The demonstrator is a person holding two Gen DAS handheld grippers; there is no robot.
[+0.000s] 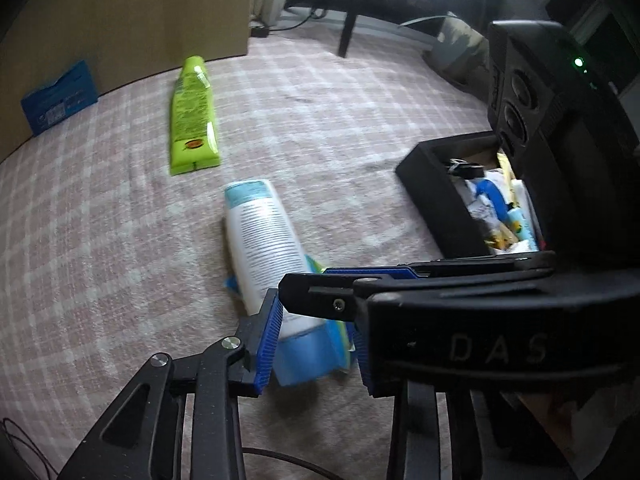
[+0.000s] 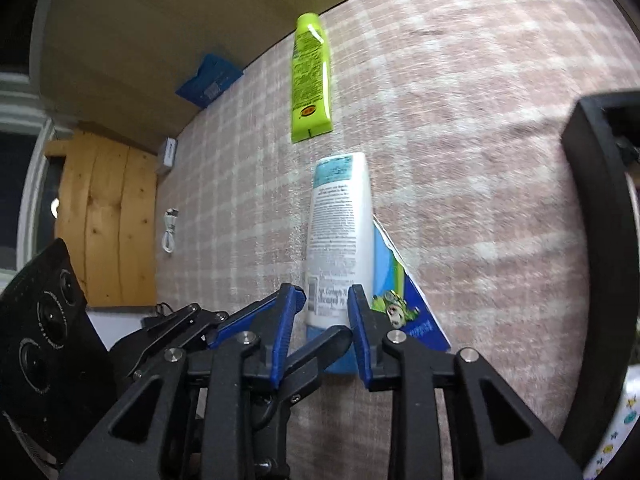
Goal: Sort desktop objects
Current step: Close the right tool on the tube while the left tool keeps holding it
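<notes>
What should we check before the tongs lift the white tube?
1. White tube sits between the right tongs: ok.
2. Tongs pressing firmly on the tube: cannot tell.
3. Left tongs are at the same tube end, crowding the right ones: not ok.
4. Blue packet lies under the tube and might lift too: not ok.
5. Black box is nearby and open on top: ok.
6. Green tube lies apart, out of the way: ok.

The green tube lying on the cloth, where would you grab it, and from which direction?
Grip the green tube across its body near the middle, coming from above. It lies flat and alone on the checked cloth, so both long edges are free; the crimped end is wider, the cap end narrower.
</notes>
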